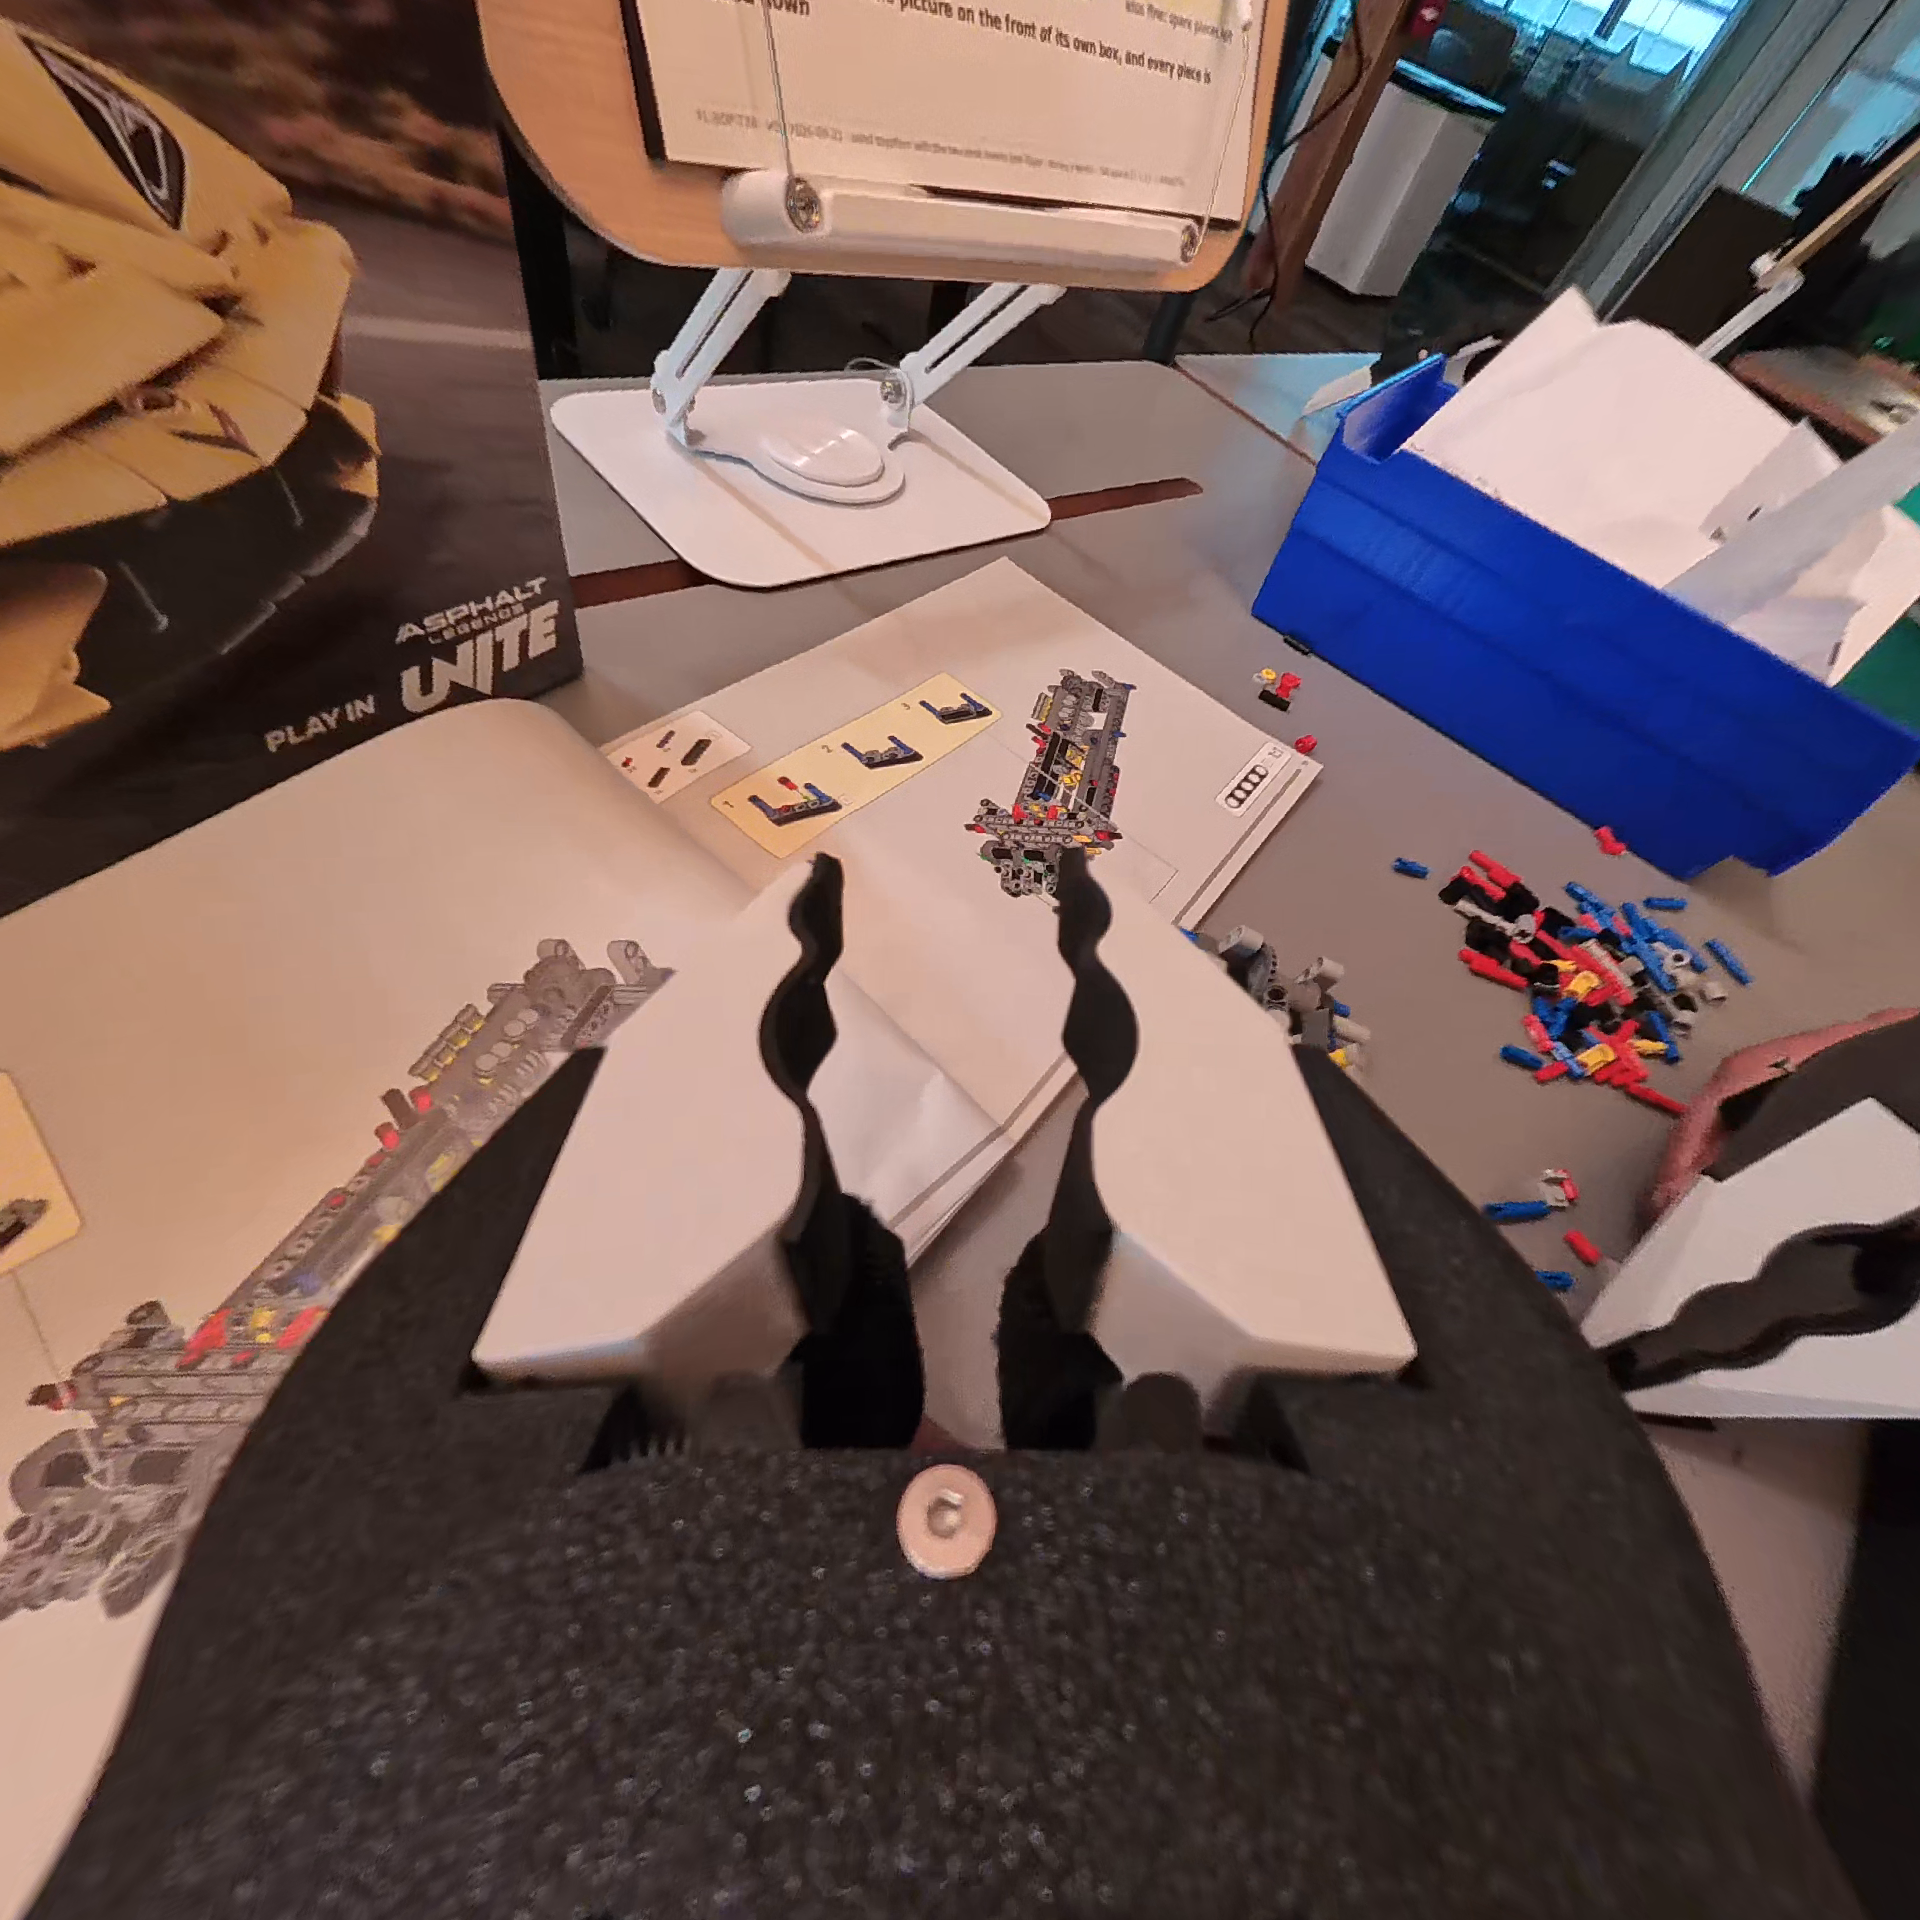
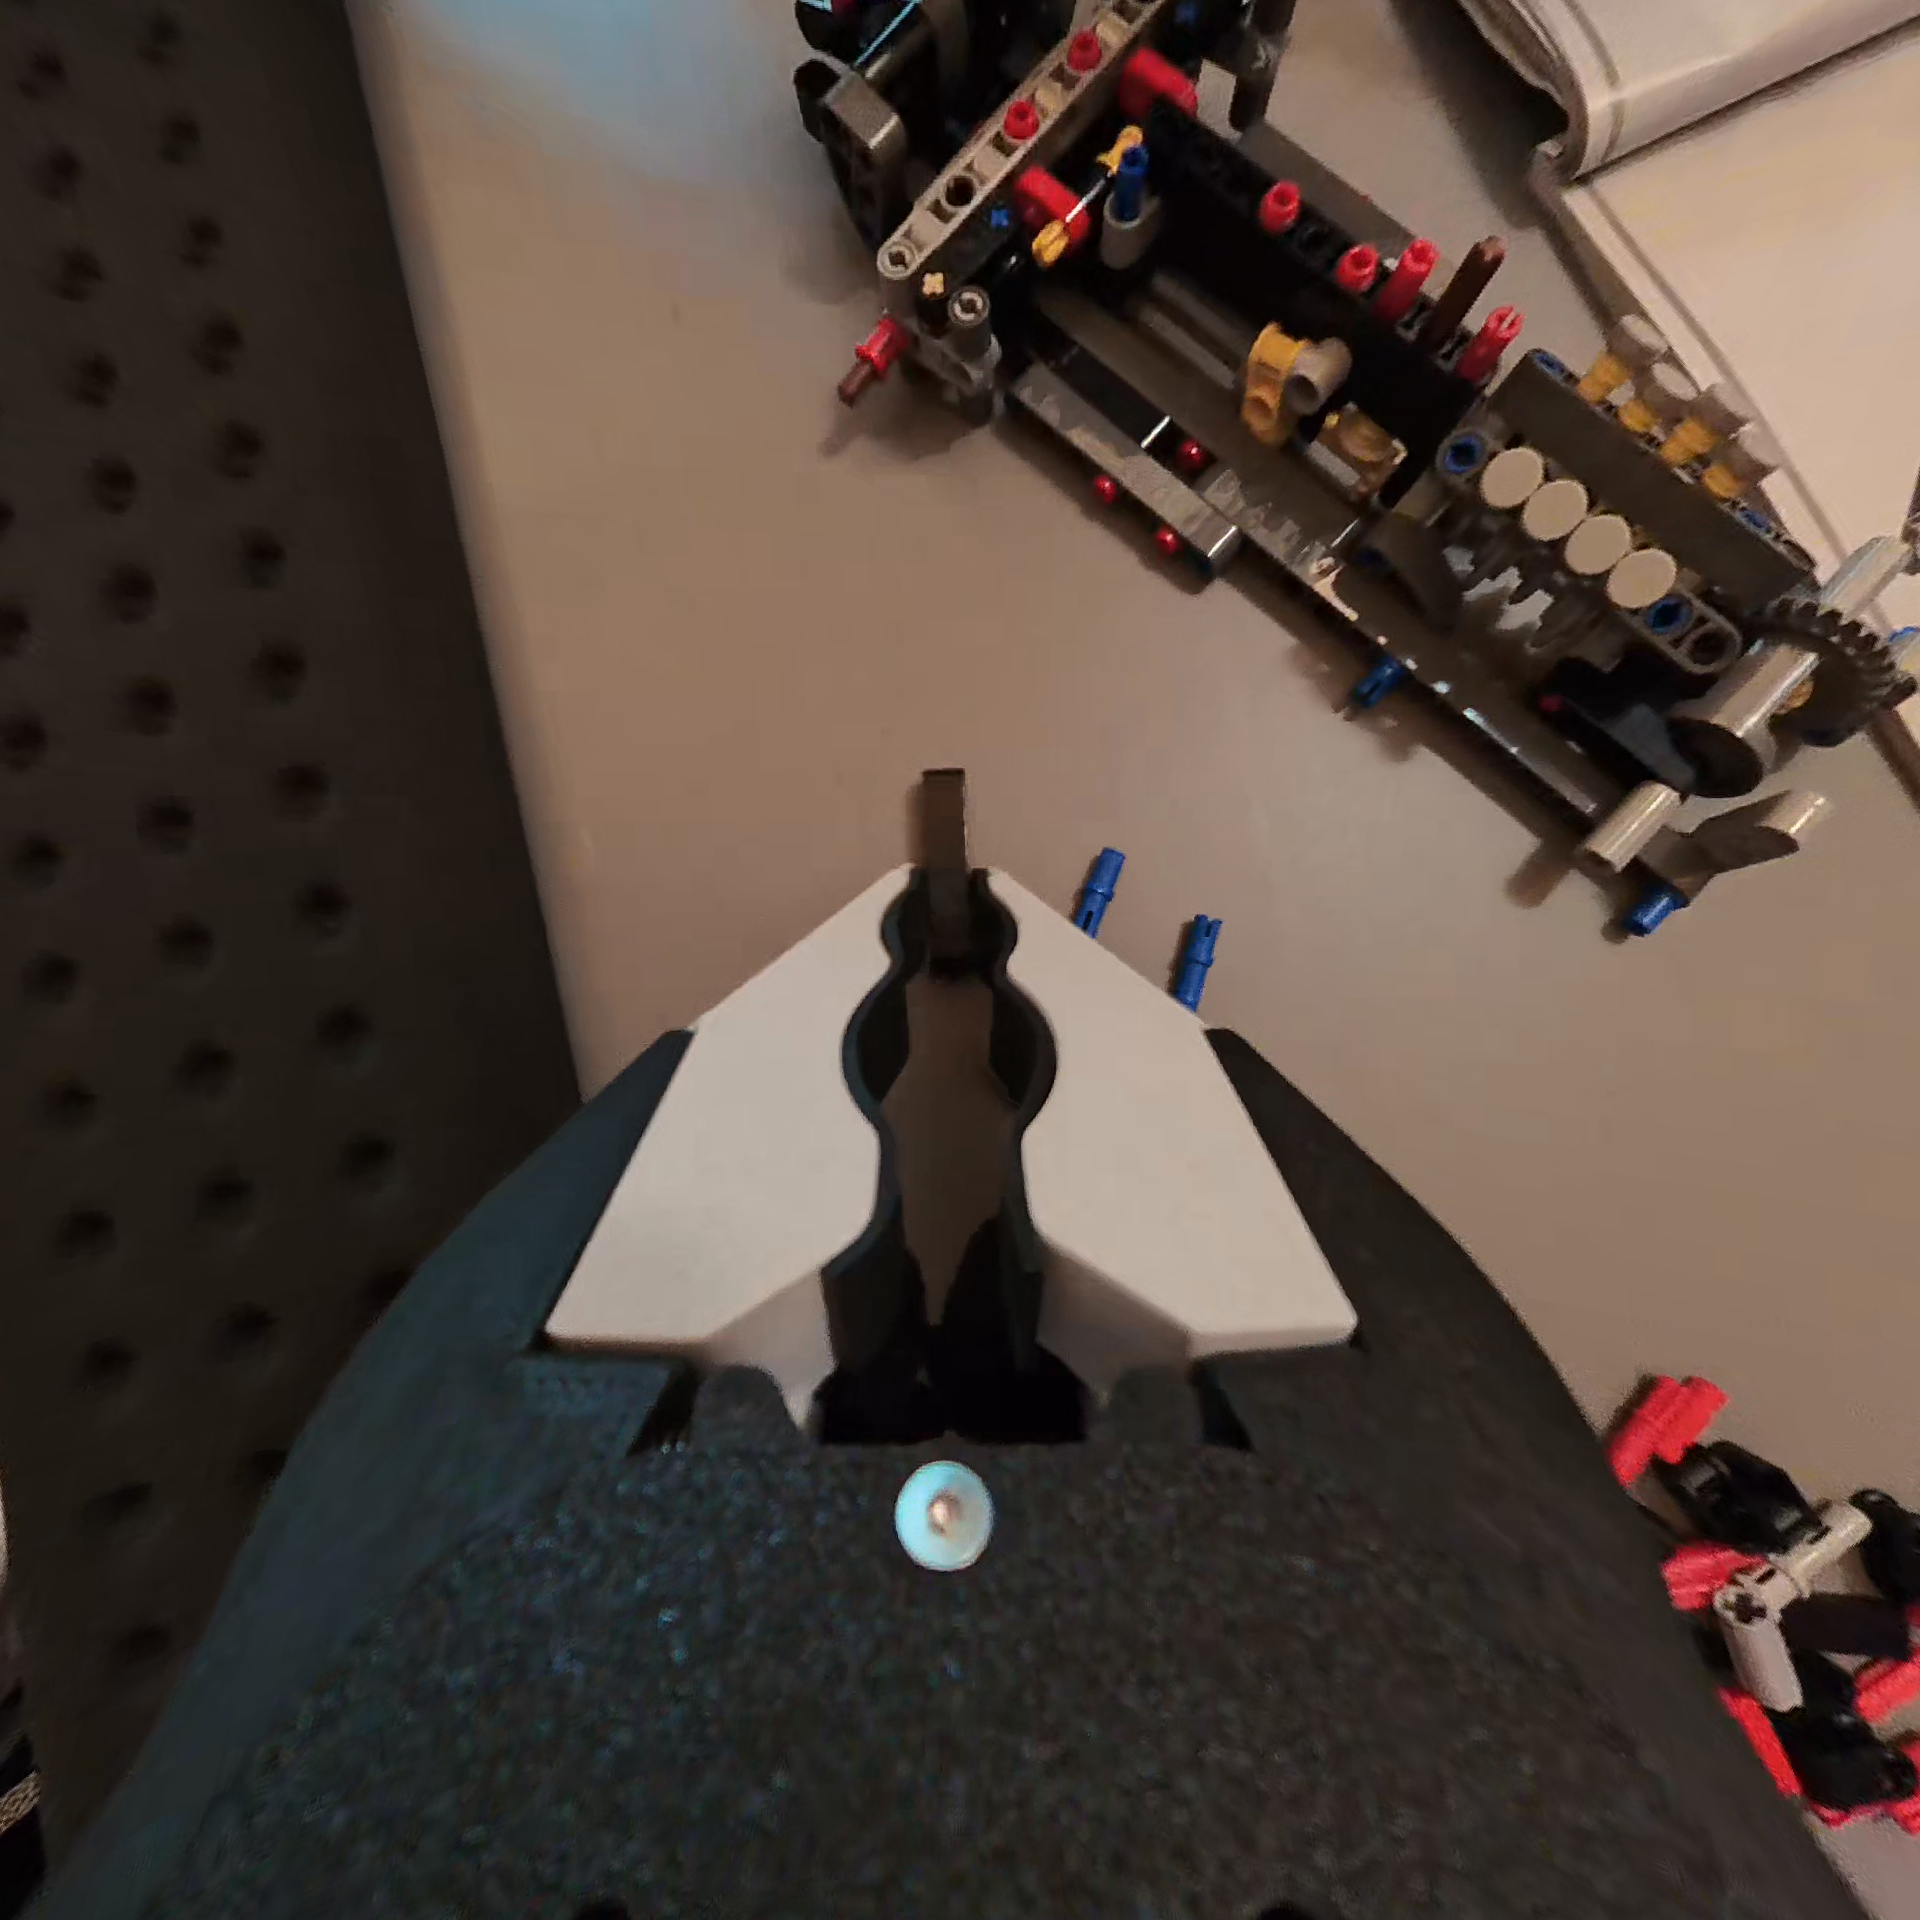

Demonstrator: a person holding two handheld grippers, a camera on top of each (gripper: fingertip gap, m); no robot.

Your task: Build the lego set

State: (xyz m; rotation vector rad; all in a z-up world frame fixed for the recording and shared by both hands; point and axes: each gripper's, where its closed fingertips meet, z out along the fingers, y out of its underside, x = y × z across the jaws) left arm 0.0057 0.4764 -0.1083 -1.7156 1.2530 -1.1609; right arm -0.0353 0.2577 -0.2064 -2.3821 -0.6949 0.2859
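Only right hand-held gripper (image 2: pixel 943 883) pinches a dark axle (image 2: pixel 942 821).

A grey tabletop (image 1: pixel 1195 540) spans the scene, with a dark seam strip (image 1: pixel 1117 497) crossing it at the far side. A white-based stand (image 1: pixel 800 488) carries a wooden board (image 1: pixel 582 156) at far centre. Glass partitions (image 1: pixel 1704 114) admit daylight at far right. A dark perforated panel (image 2: pixel 208 727) borders the table's left edge.
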